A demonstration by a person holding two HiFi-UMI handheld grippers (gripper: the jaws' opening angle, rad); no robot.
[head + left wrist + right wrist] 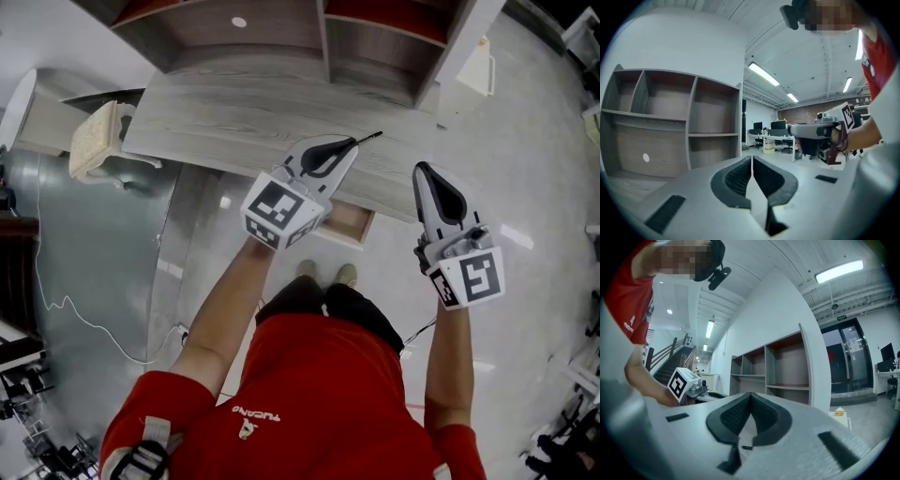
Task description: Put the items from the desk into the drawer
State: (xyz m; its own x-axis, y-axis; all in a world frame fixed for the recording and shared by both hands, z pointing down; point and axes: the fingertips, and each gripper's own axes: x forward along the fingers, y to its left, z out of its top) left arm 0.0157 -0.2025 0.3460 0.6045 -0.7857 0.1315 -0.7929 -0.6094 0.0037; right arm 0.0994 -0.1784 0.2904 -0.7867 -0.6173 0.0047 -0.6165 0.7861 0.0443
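Note:
The grey wooden desk (234, 117) runs across the head view, with a light wood drawer (349, 225) pulled slightly out under its front edge. A thin black stick-like item (369, 139) lies on the desk just beyond the tip of my left gripper (349, 147). That gripper hovers over the desk's front part, jaws shut. In the left gripper view its pads (740, 180) meet with nothing between them. My right gripper (422, 169) is held off the desk's front right, over the floor, also shut and empty (751, 395).
An open shelf unit (281, 37) stands at the back of the desk. A beige woven seat (94, 141) sits at the desk's left end, a white box (476, 70) stands on the floor to the right, and cables (66, 305) trail at the left.

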